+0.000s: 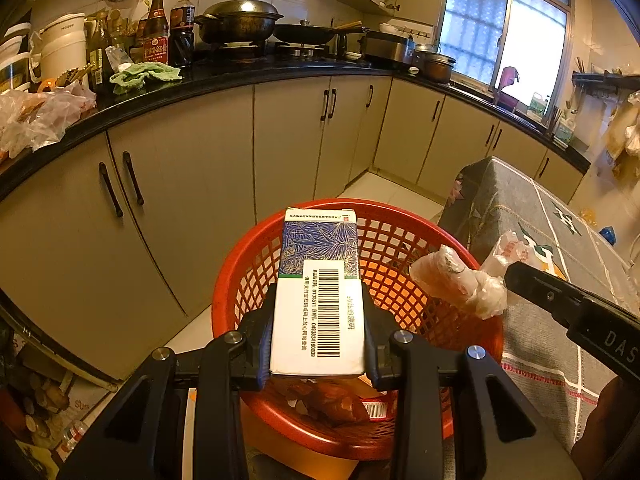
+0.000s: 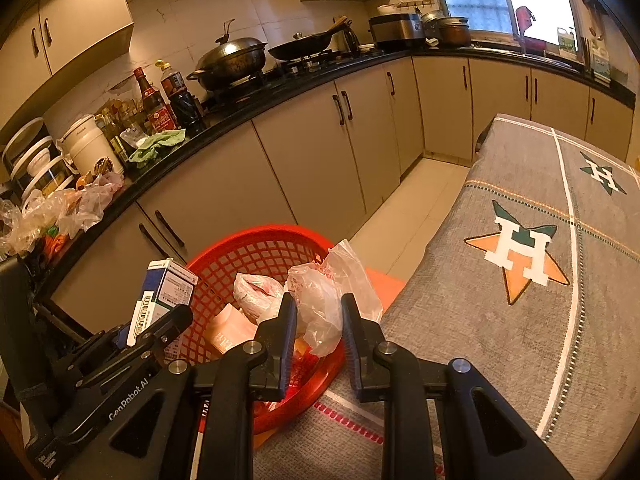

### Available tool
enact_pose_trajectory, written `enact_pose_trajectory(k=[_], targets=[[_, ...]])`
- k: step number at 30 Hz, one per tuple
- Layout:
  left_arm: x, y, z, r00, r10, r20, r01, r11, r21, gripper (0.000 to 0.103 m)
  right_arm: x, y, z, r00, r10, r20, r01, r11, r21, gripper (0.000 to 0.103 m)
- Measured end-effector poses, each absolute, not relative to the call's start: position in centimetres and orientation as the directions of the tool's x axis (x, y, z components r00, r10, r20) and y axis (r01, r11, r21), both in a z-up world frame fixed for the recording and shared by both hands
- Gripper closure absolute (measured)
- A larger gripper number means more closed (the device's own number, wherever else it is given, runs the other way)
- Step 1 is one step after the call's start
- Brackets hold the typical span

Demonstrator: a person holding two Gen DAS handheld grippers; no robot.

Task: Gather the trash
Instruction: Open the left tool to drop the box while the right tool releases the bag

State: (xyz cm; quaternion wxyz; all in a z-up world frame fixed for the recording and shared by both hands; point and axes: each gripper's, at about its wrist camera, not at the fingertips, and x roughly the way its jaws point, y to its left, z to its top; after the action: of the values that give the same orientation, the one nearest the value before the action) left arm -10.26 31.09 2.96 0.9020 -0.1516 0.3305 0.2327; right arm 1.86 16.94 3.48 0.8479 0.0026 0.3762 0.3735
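A red mesh basket (image 1: 452,320) stands beside the cloth-covered table, with wrappers and a pink pack lying in its bottom. My left gripper (image 1: 318,320) is shut on a white and blue barcoded carton (image 1: 320,280), held upright over the basket. In the right wrist view the same carton (image 2: 160,296) shows at the left, above the basket (image 2: 256,256). My right gripper (image 2: 316,320) is shut on a crumpled clear plastic bag (image 2: 320,300) over the basket's near rim. That bag (image 1: 460,280) also appears in the left wrist view, at the tip of the right gripper's black fingers (image 1: 532,280).
A grey tablecloth (image 2: 520,320) with star emblems covers the table at right. Beige cabinets under a black counter (image 1: 208,80) curve around the far side, crowded with bottles, pots, a green rag and plastic bags (image 1: 36,116). Pale floor tiles (image 2: 408,208) lie between.
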Motion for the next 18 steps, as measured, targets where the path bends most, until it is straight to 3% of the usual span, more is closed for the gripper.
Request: enact_pose_trajectory(k=[10, 13, 18], targets=[[-9.77, 30.78, 2.37, 0.667, 0.292, -0.685, -0.503, 0.855, -0.127, 0.069, 1.84, 17.35, 3.16, 0.418, 0.643, -0.642, -0.642, 0.709, 0.292, 0.072], [-9.77, 30.45, 2.53, 0.673, 0.294, -0.678, -0.498, 0.858, -0.122, 0.059, 1.86, 17.24, 3.25, 0.415, 0.648, -0.638, -0.641, 0.706, 0.301, 0.065], [-9.77, 30.67, 2.68, 0.673, 0.297, -0.677, -0.502, 0.856, -0.123, 0.056, 1.79, 17.09, 3.45, 0.410, 0.658, -0.631, -0.644, 0.699, 0.311, 0.062]])
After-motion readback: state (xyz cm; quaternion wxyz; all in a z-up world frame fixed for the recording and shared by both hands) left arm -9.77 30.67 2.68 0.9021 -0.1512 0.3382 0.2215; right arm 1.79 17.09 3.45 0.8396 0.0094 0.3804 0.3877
